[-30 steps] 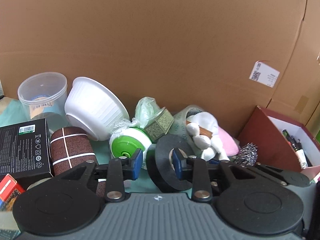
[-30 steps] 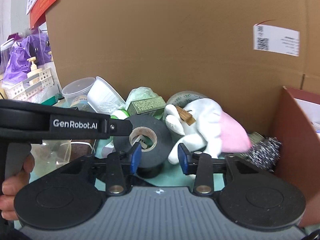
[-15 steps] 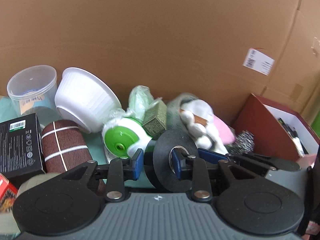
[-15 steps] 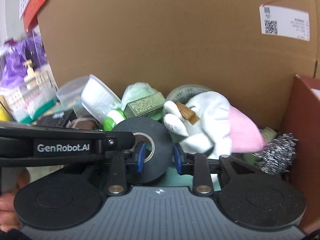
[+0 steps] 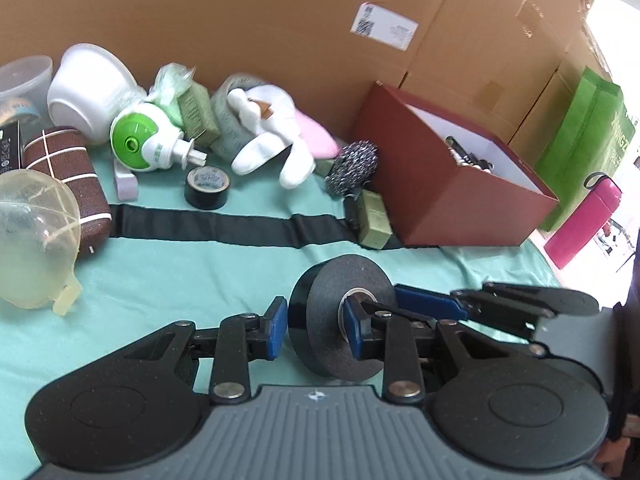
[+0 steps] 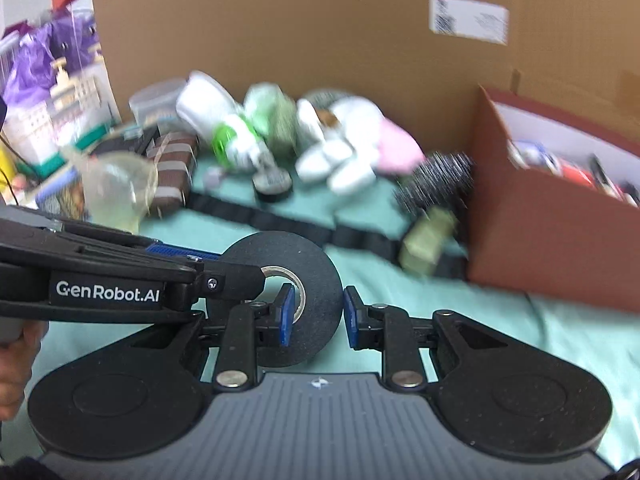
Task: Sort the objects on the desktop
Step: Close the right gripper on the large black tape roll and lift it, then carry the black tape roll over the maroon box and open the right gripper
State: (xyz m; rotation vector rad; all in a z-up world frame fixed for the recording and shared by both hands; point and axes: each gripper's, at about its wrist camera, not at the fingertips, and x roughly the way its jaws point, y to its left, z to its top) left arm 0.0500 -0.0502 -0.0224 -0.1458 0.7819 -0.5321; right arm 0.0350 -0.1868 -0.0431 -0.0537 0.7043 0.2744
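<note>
Left wrist view shows a teal-clothed tabletop (image 5: 192, 276) walled by brown cardboard (image 5: 240, 20), with a red box (image 5: 448, 200) as landmark. Left of the box lie a steel scourer (image 5: 354, 166), white plush toy (image 5: 272, 136) and small tape roll (image 5: 207, 187). In front, both the left hand-held gripper (image 5: 314, 330) and right hand-held gripper (image 6: 318, 316) clamp the big black tape roll (image 5: 340, 312), the right one's jaws having just closed.

A black tape roll (image 5: 340, 316) is seen over a teal cloth (image 5: 180, 272); a dark red box (image 5: 448, 184) and a brown, white-gridded case (image 5: 68, 168) are shown.
</note>
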